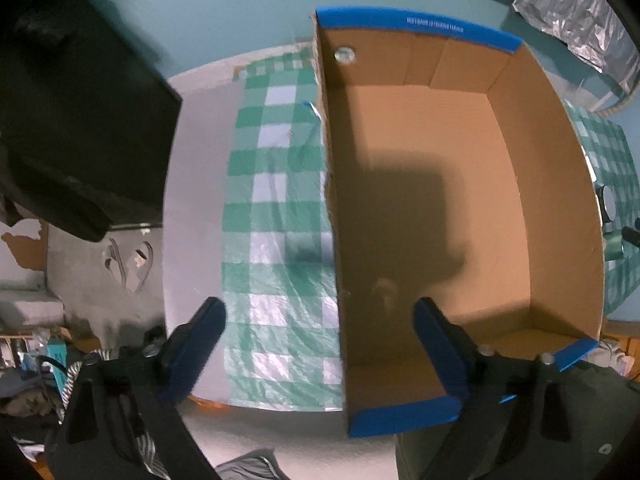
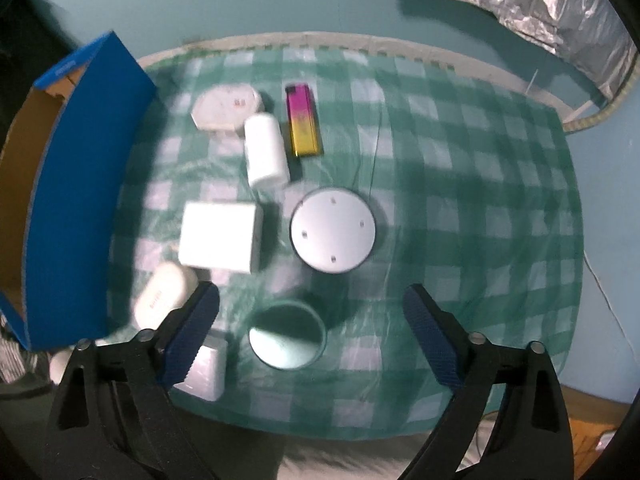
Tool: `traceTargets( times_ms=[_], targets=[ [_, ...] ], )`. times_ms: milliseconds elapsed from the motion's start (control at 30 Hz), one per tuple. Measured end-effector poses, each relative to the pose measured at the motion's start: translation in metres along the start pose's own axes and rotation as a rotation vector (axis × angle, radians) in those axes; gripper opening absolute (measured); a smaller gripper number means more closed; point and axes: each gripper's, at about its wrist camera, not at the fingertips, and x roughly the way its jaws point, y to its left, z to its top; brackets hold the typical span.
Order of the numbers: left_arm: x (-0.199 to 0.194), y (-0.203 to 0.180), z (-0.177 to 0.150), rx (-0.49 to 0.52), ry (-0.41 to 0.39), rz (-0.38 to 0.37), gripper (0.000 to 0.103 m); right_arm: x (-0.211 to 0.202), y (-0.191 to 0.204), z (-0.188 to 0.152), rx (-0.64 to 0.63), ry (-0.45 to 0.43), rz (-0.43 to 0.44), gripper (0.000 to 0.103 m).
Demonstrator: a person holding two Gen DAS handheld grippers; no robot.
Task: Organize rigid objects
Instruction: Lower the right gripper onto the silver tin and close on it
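Observation:
An open cardboard box (image 1: 440,200) with blue rims stands empty on the green checked cloth (image 1: 276,200). My left gripper (image 1: 320,312) hangs open astride its left wall, one finger over the cloth and one inside. In the right wrist view my right gripper (image 2: 311,296) is open above a teal cup (image 2: 287,336) and just below a round grey disc (image 2: 333,228). Around them lie a white cube (image 2: 220,236), a white bottle (image 2: 266,150), a pink-and-yellow lighter (image 2: 303,120), a white octagonal case (image 2: 226,106), a white capsule case (image 2: 164,294) and a small white block (image 2: 208,368).
The box's blue outer wall (image 2: 80,200) borders the objects on the left. A crumpled silver bag (image 2: 540,4) lies beyond the table's far edge. A large black object (image 1: 80,120) looms at the upper left of the left wrist view, with floor clutter (image 1: 32,360) below it.

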Motion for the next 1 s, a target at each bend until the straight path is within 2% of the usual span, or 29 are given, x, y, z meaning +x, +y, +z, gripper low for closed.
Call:
traceTargets(
  times_ms=[67, 167, 433, 533, 700, 767, 1000],
  targets=[
    [0.007, -0.002, -0.001, -0.002, 0.020, -0.008, 0.080, 0.008, -0.001, -0.004, -0.007, 0.017, -0.001, 0.088],
    [0.014, -0.005, -0.001, 0.001, 0.032, -0.010, 0.079, 0.020, -0.002, -0.008, -0.017, 0.043, -0.012, 0.083],
    [0.023, -0.007, -0.002, 0.000, 0.062, -0.026, 0.066, 0.039, -0.002, -0.014, -0.025, 0.081, -0.003, 0.074],
    [0.024, -0.007, -0.003, -0.003, 0.068, -0.028, 0.058, 0.041, -0.002, -0.014, -0.028, 0.081, 0.009, 0.067],
    [0.029, -0.003, -0.004, -0.012, 0.095, -0.024, 0.038, 0.047, 0.001, -0.023, -0.034, 0.068, 0.026, 0.053],
    [0.031, -0.001, -0.004, -0.020, 0.102, -0.030, 0.034, 0.048, 0.002, -0.023, -0.034, 0.069, 0.040, 0.047],
    [0.036, 0.000, -0.007, -0.011, 0.119, -0.046, 0.018, 0.041, 0.012, -0.022, -0.051, 0.063, 0.038, 0.044]
  ],
)
